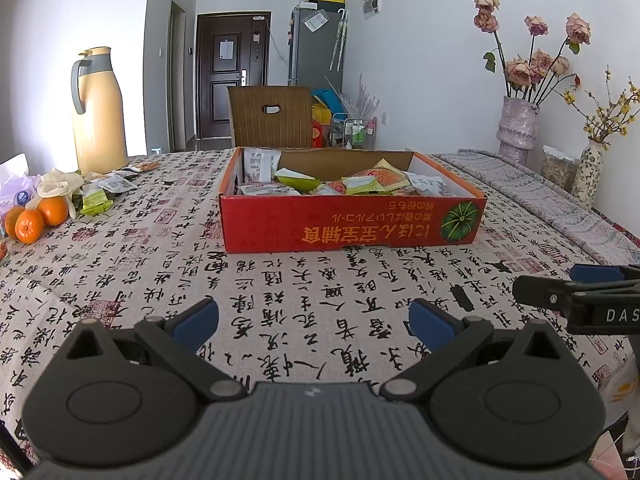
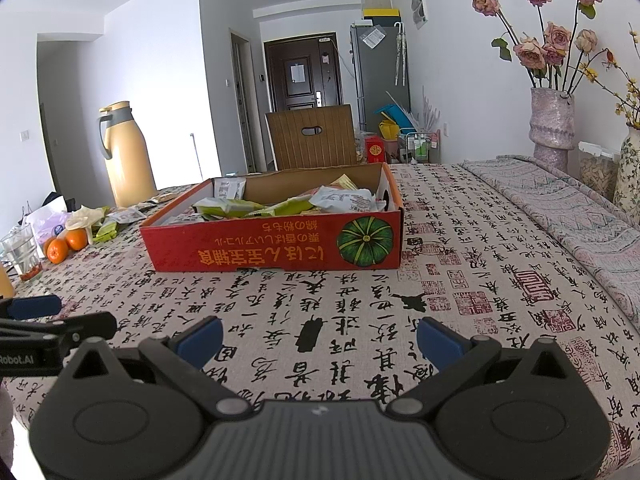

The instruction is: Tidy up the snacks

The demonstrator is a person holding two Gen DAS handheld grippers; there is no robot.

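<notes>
1. The left gripper (image 1: 314,320) is hovering low over the near part of the table (image 1: 320,280), fingers spread wide and gripping nothing.
2. The right gripper (image 2: 320,338) is hovering beside it on the right, likewise spread wide and carrying nothing.
3. The red box (image 1: 348,220) is sitting at mid-table, well beyond both tools, and is holding a heap of snack packets (image 1: 360,184).
4. More loose packets (image 1: 108,186) are lying outside the box at the far left, next to the oranges (image 1: 36,218) and just in front of the yellow jug (image 1: 100,112).
5. Judgement: the work appears partly done; much of the stock is sitting boxed, while the left-hand pile is apparently waiting to be collected. Neither tool is engaging any packet at present.
6. Writing: the box front is showing yellow East Asian lettering, upside down from this side, beside a green pumpkin picture (image 2: 365,238). The right tool's body is reading "DAS" in the left view; the left tool's body is reading "Robot.AI" in the right view. The tablecloth is bearing black calligraphy and red seals. Packet print is too small to read.
</notes>
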